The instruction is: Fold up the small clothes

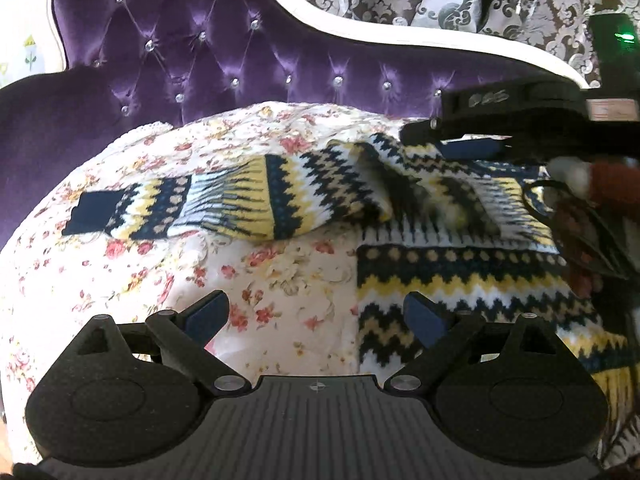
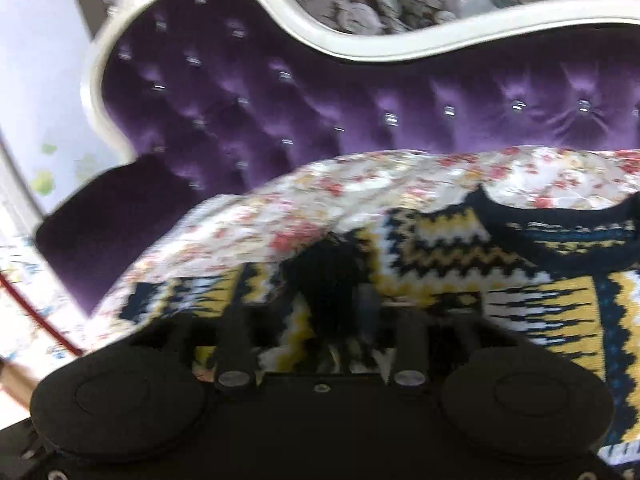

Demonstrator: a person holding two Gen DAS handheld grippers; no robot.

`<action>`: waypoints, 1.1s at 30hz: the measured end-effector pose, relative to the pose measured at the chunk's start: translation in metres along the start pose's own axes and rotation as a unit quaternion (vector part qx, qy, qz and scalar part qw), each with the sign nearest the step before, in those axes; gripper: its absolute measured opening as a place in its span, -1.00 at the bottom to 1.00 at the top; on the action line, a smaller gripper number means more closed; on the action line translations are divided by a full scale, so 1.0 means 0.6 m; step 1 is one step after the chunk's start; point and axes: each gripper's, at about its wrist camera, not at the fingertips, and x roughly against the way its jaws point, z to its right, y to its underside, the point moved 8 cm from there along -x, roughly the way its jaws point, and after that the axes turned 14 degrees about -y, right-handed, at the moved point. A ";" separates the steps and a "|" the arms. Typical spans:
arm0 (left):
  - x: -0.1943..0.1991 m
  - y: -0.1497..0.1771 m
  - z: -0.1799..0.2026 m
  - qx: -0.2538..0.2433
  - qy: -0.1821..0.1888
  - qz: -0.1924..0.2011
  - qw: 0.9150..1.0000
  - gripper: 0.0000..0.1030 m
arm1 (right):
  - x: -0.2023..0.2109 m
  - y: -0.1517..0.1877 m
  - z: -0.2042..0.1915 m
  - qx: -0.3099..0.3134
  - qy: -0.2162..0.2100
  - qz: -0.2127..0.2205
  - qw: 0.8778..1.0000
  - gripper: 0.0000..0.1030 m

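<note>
- The knit sweater (image 1: 460, 276) lies spread on the floral bedspread (image 1: 260, 272), in front of the tufted purple headboard (image 1: 192, 52).
- Your left tongs (image 1: 316, 316) stand wide apart and hold nothing. They hover just above the bedspread at the sweater's left side edge: the right pad is over the knit, the left pad over bare floral cloth.
- One sleeve (image 1: 240, 204) stretches away to the left, well ahead of the left tongs.
- Your right tongs (image 1: 472, 148) reach in from the right at the sweater's shoulder, beside the bunched fold of the sleeve.
- In the right wrist view the picture is blurred; knit fabric sits bunched between the fingers near the collar (image 2: 560, 216), but you cannot tell whether those tongs are clamped on it.
</note>
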 end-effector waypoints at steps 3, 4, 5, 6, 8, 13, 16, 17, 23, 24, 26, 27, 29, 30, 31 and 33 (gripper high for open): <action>0.005 -0.013 0.014 -0.004 0.002 0.012 1.000 0.84 | 0.049 -0.012 0.002 -0.005 -0.013 0.018 1.000 0.37; 0.007 -0.019 0.022 -0.006 0.004 0.017 1.000 0.85 | 0.067 -0.016 0.007 -0.010 -0.011 0.025 1.000 0.41; 0.008 -0.025 0.029 -0.008 0.006 0.021 1.000 0.85 | 0.085 -0.020 0.015 -0.015 -0.006 0.031 0.999 0.49; 0.009 -0.031 0.038 -0.009 0.008 0.024 1.000 0.85 | 0.104 -0.021 0.026 -0.019 0.003 0.037 0.999 0.56; 0.010 -0.044 0.059 -0.015 0.012 0.033 0.999 0.85 | 0.134 -0.021 0.055 -0.025 0.034 0.040 0.998 0.67; -0.001 -0.060 0.094 -0.011 0.022 0.035 0.999 0.85 | 0.187 0.002 0.123 -0.018 0.129 0.025 0.991 0.69; -0.017 -0.057 0.089 0.002 0.026 0.021 0.999 0.85 | 0.190 0.016 0.135 -0.014 0.148 0.021 0.989 0.69; -0.023 -0.056 0.081 0.011 0.026 0.014 1.000 0.85 | 0.185 0.019 0.134 -0.010 0.149 0.019 0.989 0.69; -0.052 -0.058 -0.008 0.083 0.004 -0.008 0.997 0.85 | 0.123 0.031 0.100 0.017 0.132 0.002 0.991 0.69; -0.056 -0.059 -0.026 0.091 -0.001 -0.009 0.996 0.85 | 0.109 0.032 0.092 0.019 0.127 0.000 0.992 0.69; -0.062 -0.064 -0.060 0.103 -0.013 -0.005 0.995 0.85 | 0.076 0.032 0.075 0.028 0.123 -0.006 0.992 0.69; -0.065 -0.067 -0.078 0.110 -0.021 -0.002 0.994 0.85 | 0.060 0.033 0.069 0.033 0.124 -0.011 0.992 0.69; -0.069 -0.071 -0.109 0.121 -0.031 0.006 0.992 0.85 | 0.026 0.035 0.057 0.045 0.126 -0.017 0.991 0.69; -0.070 -0.072 -0.118 0.125 -0.034 0.008 0.992 0.85 | 0.012 0.035 0.053 0.048 0.128 -0.018 0.990 0.69; -0.073 -0.073 -0.132 0.129 -0.035 0.011 0.991 0.85 | -0.001 0.036 0.051 0.050 0.132 -0.018 0.990 0.69; -0.077 -0.074 -0.155 0.139 -0.037 0.013 0.989 0.85 | -0.019 0.039 0.051 0.050 0.141 -0.014 0.989 0.69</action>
